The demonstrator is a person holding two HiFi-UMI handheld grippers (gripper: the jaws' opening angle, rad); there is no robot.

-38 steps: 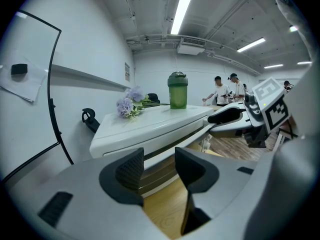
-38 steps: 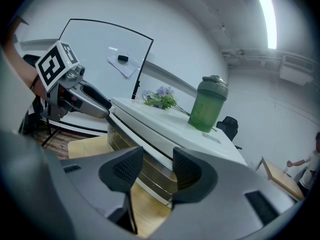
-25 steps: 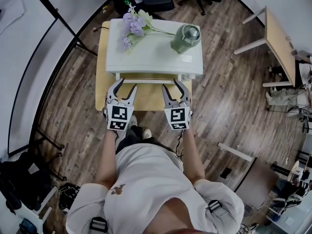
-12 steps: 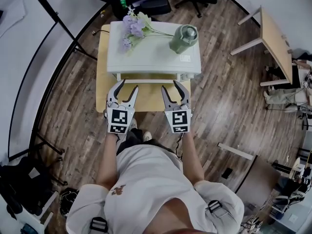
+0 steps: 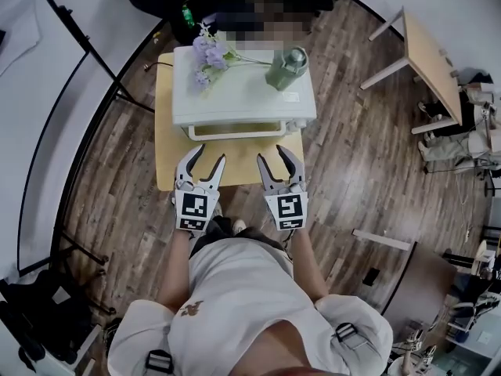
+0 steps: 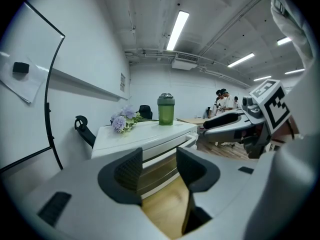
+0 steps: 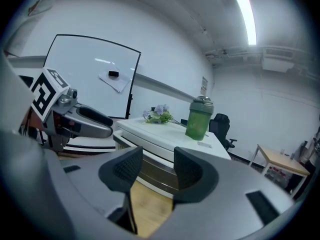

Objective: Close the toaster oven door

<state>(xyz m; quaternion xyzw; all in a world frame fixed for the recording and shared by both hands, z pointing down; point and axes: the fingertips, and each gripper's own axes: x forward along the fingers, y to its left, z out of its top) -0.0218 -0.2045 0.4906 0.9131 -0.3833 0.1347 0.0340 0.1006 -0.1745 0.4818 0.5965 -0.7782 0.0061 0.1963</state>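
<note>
A white toaster oven [image 5: 235,92] stands on a small wooden table [image 5: 235,157]. Its door [image 6: 157,165] stands upright against the front, with the handle bar [image 5: 235,134] along the top edge. My left gripper [image 5: 205,154] hovers over the table's near edge, a little short of the handle. Its jaws stand slightly apart with nothing between them. My right gripper [image 5: 273,154] hangs beside it at the same height, with the same narrow empty gap. The left gripper view shows the oven [image 6: 145,134] straight ahead of the pads [image 6: 129,170]; the right gripper view shows the oven [image 7: 160,134] likewise.
A green bottle [image 5: 286,67] and purple flowers [image 5: 205,53] lie on top of the oven. A black stand [image 5: 94,30] leans at the left, a light wooden table [image 5: 430,61] is at the right, and dark chairs are behind.
Both grippers have drawn back from the oven's handle toward me; their tips were at the handle one second ago and now sit over the table's near half.
</note>
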